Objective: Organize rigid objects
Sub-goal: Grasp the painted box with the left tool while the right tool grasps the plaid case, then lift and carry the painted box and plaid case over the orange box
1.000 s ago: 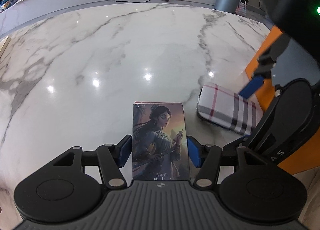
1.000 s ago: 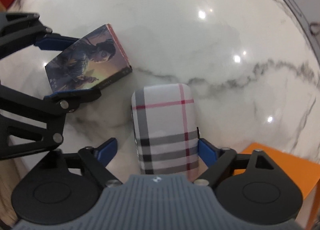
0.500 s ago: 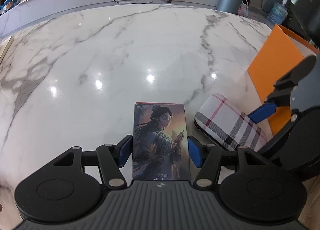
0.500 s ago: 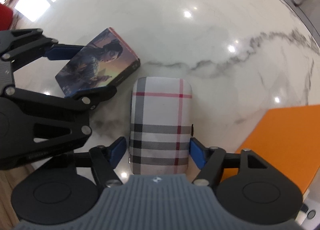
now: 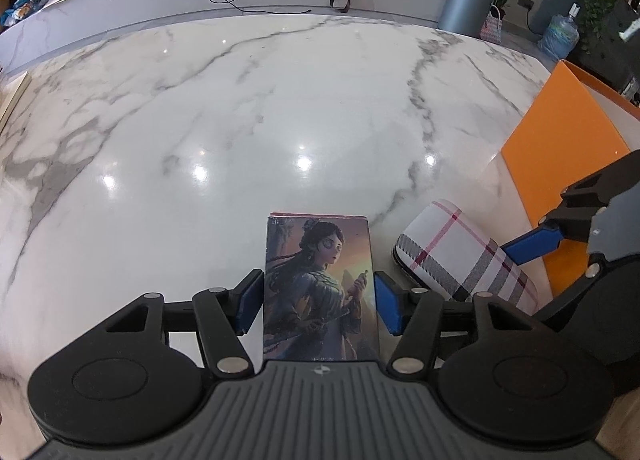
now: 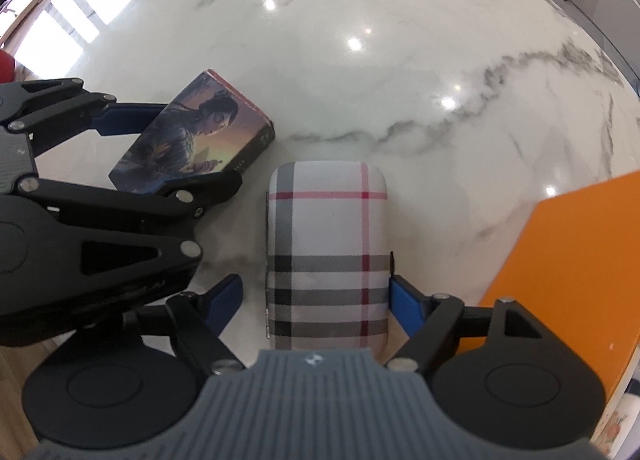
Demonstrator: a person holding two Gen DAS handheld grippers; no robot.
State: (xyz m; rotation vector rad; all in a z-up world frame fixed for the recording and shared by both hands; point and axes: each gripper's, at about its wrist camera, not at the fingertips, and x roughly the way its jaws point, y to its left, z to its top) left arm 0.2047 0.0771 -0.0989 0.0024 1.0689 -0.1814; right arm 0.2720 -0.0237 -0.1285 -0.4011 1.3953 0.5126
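Illustrated box point(image 5: 320, 288) flat on marble table point(image 5: 240, 120), between spread fingers of left gripper point(image 5: 316, 306). Just beside, plaid case point(image 6: 328, 256) between spread right gripper point(image 6: 314, 296) fingers, right pad touching.

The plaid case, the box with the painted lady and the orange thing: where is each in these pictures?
plaid case point(image 6: 328, 244): right wrist view, middle of its checked top.
picture box point(image 5: 320, 288): left wrist view, middle of the painted cover.
orange box point(image 5: 560, 156): left wrist view, its flat orange face.

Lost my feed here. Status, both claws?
Left claw open around illustrated box. Right claw open around plaid case. Both on marble table. Nothing blocking.
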